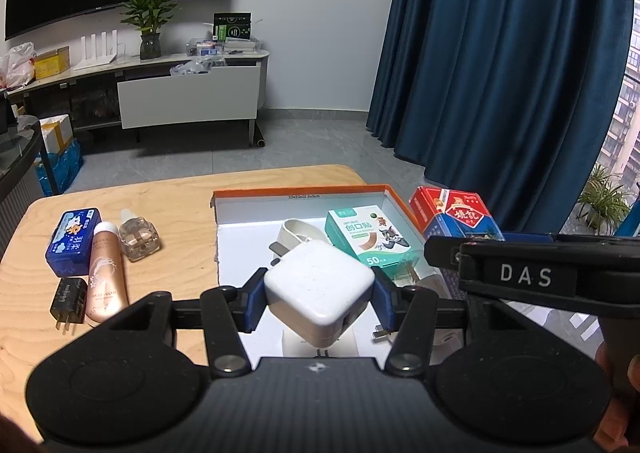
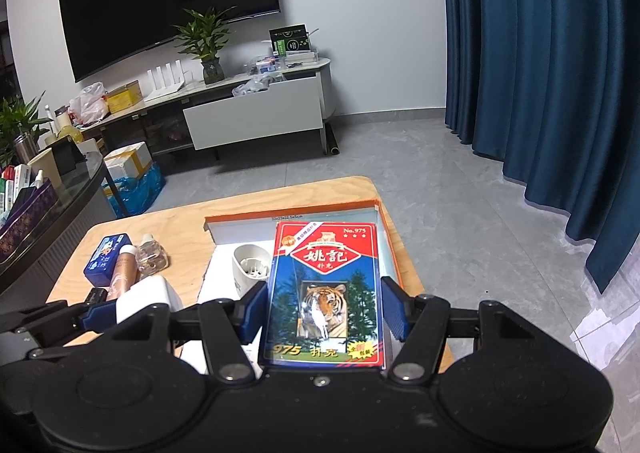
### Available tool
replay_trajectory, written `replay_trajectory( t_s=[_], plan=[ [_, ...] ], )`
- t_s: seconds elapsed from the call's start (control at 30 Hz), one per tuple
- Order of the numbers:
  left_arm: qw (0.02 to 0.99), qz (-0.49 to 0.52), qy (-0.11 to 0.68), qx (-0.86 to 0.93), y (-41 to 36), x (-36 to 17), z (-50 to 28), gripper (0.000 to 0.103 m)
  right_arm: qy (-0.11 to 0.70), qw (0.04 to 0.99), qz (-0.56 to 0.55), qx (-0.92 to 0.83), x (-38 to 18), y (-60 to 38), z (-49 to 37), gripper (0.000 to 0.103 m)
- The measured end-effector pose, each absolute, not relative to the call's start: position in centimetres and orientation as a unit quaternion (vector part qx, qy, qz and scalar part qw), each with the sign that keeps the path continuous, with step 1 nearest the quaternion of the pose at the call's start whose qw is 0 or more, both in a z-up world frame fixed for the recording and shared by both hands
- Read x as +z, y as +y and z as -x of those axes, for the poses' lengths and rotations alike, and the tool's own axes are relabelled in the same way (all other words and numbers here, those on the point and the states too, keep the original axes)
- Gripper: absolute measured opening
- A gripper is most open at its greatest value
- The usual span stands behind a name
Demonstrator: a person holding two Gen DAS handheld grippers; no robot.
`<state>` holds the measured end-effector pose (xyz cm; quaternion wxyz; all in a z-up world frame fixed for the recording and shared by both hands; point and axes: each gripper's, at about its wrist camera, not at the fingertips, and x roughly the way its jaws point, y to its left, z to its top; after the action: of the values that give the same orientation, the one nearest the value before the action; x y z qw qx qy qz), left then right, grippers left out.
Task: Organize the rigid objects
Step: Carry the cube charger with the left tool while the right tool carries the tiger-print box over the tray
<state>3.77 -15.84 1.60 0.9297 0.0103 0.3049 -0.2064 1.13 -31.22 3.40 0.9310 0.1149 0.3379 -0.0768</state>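
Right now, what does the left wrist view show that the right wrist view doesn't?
Only the left wrist view shows the green bandage box inside the orange-edged box and the black plug fully.

Only the right wrist view shows the card box's tiger front and the white cup.

Both show the white charger, the blue tissue pack and the small glass bottle.

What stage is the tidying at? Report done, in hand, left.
Done: teal bandage box lies in the orange-rimmed white tray. In hand: left gripper clamps white square charger; right gripper clamps red-blue card box. Left: blue tissue pack, pink tube, glass bottle, black plug.
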Motion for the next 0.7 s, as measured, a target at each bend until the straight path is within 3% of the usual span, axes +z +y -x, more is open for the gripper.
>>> replay_trajectory(
  t_s=[0.7],
  plan=[
    [0.929, -0.014, 0.305, -0.209, -15.86, 1.57, -3.83, 0.054, 0.340, 0.930, -0.116, -0.078, 3.33, -31.13, -1.20, 0.072]
  ],
)
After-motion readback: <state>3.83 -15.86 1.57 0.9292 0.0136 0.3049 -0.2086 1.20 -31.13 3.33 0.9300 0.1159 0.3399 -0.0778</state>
